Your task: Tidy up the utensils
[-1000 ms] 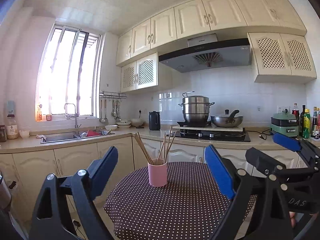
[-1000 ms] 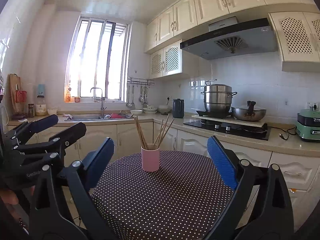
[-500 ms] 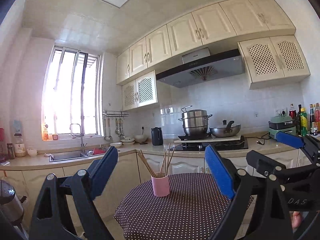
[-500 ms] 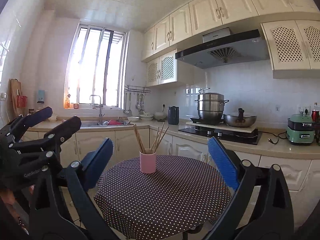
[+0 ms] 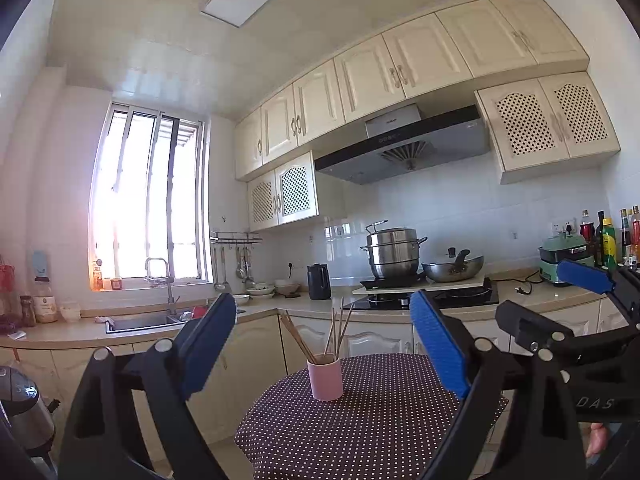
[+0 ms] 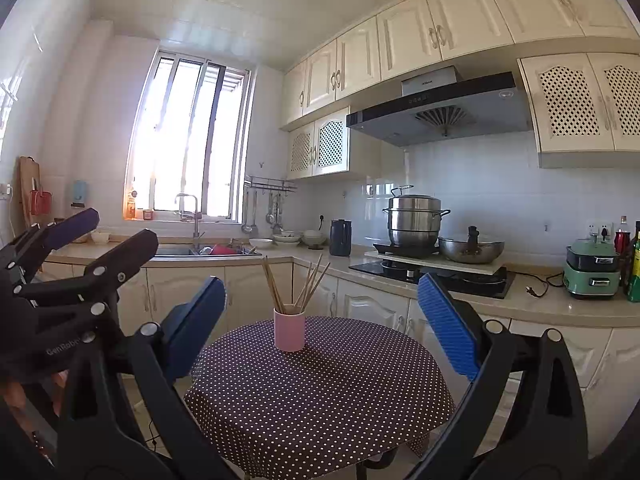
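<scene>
Both wide open, empty: left gripper, right gripper. Ahead, chopsticks standing in pink cup. Looks finished; next, perhaps pulling away.

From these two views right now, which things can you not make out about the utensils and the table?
- Chopsticks: exact count unclear in both views; they overlap and are thin.
- Lower ends of the chopsticks: hidden inside the pink cup.
- Table near edge: in the left wrist view, covered by the left tongs.
- Table legs: hidden by the dotted cloth.
- Sink contents: too small.
</scene>
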A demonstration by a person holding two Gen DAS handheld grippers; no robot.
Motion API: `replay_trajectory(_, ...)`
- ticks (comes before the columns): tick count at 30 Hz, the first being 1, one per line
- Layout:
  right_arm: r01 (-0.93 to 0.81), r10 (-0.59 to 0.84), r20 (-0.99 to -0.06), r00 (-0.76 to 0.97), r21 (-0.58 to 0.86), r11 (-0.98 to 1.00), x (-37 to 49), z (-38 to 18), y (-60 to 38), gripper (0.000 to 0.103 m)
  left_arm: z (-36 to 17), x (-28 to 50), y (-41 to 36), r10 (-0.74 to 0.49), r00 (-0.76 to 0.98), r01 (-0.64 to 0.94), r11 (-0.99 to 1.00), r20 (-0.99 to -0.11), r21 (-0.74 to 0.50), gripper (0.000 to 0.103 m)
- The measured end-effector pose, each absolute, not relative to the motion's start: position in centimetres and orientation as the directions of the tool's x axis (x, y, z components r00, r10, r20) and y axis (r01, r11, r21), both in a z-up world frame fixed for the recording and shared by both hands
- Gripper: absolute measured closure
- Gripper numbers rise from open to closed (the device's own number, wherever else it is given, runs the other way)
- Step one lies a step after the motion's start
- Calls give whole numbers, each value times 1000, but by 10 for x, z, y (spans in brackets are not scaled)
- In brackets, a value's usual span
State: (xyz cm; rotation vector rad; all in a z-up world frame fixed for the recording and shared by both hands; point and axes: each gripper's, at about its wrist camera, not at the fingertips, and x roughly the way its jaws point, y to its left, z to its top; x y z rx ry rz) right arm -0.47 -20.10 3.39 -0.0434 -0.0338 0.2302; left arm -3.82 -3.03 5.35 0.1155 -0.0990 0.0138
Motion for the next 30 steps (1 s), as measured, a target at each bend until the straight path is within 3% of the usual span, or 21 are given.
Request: replay_trajectory(30, -219, 219, 6, 976, -59, 974, -12, 33, -197, 8, 49, -38, -27, -4, 996, -4, 996, 87, 93, 16)
